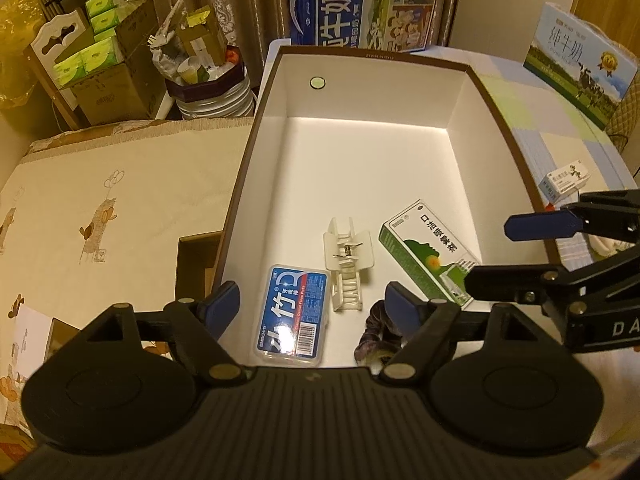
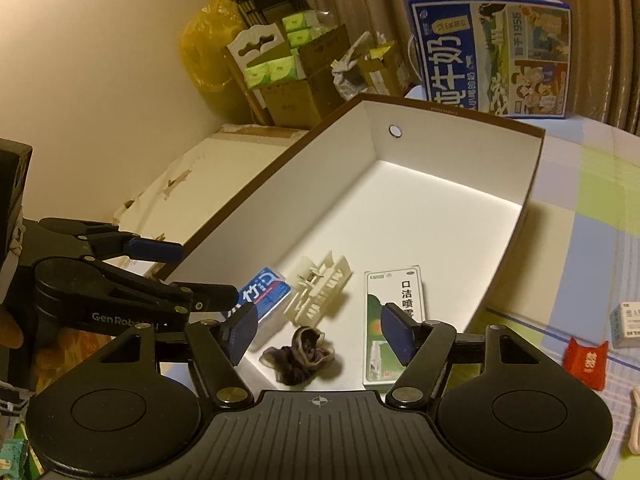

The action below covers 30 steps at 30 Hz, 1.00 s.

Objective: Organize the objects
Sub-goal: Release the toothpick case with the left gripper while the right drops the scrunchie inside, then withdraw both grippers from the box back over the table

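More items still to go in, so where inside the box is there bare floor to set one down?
The far half of the box is bare, from the white hair clip to the end wall. The near end is crowded: floss case, clip, dark scrunchie, green spray carton.

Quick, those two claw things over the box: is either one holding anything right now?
Left gripper: open, holding nothing.
Right gripper: open, holding nothing.

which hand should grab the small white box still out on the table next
Right. The small white box lies on the tablecloth off that gripper's right side, outside the big box. Its fingers are open and empty. The left gripper hangs over the box's far side.
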### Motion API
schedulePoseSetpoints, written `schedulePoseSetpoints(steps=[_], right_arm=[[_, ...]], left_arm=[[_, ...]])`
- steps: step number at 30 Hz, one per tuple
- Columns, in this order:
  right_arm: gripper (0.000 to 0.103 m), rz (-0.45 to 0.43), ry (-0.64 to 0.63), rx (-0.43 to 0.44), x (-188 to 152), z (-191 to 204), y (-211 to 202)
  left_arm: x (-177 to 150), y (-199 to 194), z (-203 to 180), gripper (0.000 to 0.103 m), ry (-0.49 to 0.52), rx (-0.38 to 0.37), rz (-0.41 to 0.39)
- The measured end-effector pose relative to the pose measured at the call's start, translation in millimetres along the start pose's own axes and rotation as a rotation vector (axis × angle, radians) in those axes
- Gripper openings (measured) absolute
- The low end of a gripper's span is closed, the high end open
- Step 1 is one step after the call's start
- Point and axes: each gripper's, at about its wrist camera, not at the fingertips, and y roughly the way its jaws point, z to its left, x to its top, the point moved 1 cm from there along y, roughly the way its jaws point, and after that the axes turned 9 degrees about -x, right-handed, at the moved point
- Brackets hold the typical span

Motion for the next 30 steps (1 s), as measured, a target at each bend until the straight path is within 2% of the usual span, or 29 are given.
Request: schedulePoseSetpoints(steps=[9, 30], right_arm=[[0.066, -0.015, 0.027, -0.014, -11.3, -4.2, -28.1], [0.066, -0.029, 0.112, -0.019, -54.4, -36.2, -85.2]], left_arm=[[-8.8, -20.8, -13.1, 0.081, -0.036, -0.031, -0.031], [-40.1, -38.3, -73.7, 0.082, -0.023, -0.078, -0.003]])
